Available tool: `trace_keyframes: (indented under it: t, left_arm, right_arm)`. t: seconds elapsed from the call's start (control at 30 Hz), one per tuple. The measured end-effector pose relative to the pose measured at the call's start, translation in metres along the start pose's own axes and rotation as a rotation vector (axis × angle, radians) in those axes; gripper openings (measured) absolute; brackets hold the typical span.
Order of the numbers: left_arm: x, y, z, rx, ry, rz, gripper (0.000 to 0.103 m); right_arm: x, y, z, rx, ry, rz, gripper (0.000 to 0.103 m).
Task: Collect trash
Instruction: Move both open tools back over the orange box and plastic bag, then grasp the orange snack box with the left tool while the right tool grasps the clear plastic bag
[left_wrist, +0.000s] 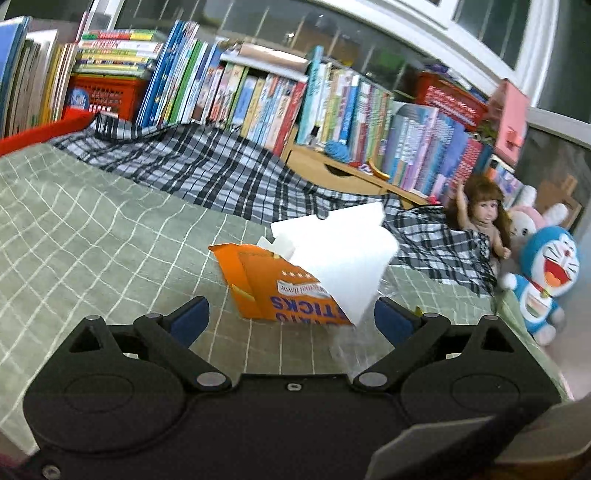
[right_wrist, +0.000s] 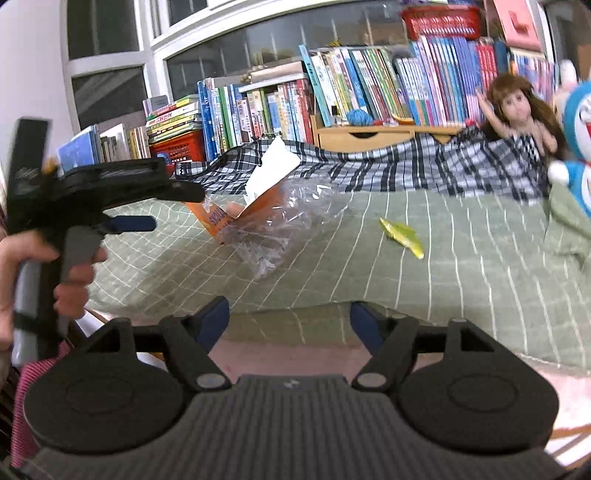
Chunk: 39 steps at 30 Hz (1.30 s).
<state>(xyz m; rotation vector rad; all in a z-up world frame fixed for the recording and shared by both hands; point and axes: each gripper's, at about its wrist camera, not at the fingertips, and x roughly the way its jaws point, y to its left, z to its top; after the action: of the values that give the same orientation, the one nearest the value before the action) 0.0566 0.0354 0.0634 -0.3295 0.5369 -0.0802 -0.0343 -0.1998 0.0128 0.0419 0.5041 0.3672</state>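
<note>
books (left_wrist: 258, 99) line the back of the room in both views, behind a green checked bedspread (left_wrist: 92, 240) with a black-and-white plaid cloth (left_wrist: 207, 173) lying across its far side. at the centre of the left wrist view an orange snack box (left_wrist: 266, 284), torn open with its white inside showing, rests on the bedspread beside a crumpled clear plastic wrapper (right_wrist: 273, 225). the left gripper (left_wrist: 291, 317) is released, jaws spread wide with nothing pressed between them, the box just ahead. in the right wrist view a yellow-green scrap (right_wrist: 402, 232) lies right of centre on the bedspread. the right gripper (right_wrist: 290, 325) at the bottom is also released and empty. a doll (right_wrist: 517, 110) and a blue plush toy (left_wrist: 546, 273) sit at the right edge.
</note>
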Motion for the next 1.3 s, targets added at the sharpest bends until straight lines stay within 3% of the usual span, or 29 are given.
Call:
trace_keyframes:
  t: [0.13,0.2,0.23,0.3,0.4,0.57,0.73,0.87,1.03,1.13,1.17,1.23,1.3]
  left_arm:
    - [0.026,-0.004,0.003,-0.011,0.010,0.049,0.095]
    - [0.036,-0.005,0.003,-0.027,0.014,0.062,0.088]
    - [0.041,-0.005,0.003,-0.032,0.022,0.068,0.081]
    - [0.048,-0.004,0.003,-0.041,0.042,0.067,0.046]
    - [0.049,-0.004,-0.001,-0.031,0.046,0.070,0.016]
    - [0.031,-0.001,-0.008,0.021,-0.006,0.084,0.005]
    - [0.011,0.007,-0.010,0.033,-0.030,0.082,0.005]
    - [-0.005,0.014,-0.012,0.054,-0.049,0.083,0.005]
    - [-0.022,0.018,-0.019,0.117,-0.063,0.068,0.010]
    - [-0.023,0.020,-0.024,0.131,-0.055,0.066,0.036]
    - [-0.021,0.021,-0.026,0.131,-0.052,0.067,0.049]
    - [-0.017,0.022,-0.030,0.129,-0.046,0.061,0.055]
    - [-0.010,0.021,-0.034,0.146,-0.025,0.067,0.070]
  right_arm:
    - [0.008,0.000,0.004,0.008,-0.006,-0.010,0.084]
    - [0.012,-0.001,0.009,0.021,-0.020,-0.012,0.085]
    - [0.013,-0.001,0.012,0.031,-0.025,-0.010,0.086]
    - [0.015,-0.002,0.017,0.048,-0.031,-0.002,0.086]
    - [0.013,-0.001,0.023,0.042,-0.037,0.017,0.087]
    - [0.000,0.011,0.027,-0.037,-0.034,0.064,0.089]
    - [-0.014,0.026,0.034,-0.124,-0.050,0.075,0.090]
    - [-0.015,0.032,0.040,-0.186,-0.074,-0.002,0.094]
    - [0.003,0.018,0.049,-0.112,-0.073,-0.055,0.094]
    - [0.028,0.001,0.057,-0.006,-0.060,-0.062,0.094]
    - [0.039,-0.004,0.059,0.036,-0.052,-0.050,0.094]
    - [0.062,-0.012,0.065,0.106,-0.033,-0.039,0.094]
    - [0.087,-0.015,0.070,0.150,-0.013,-0.038,0.094]
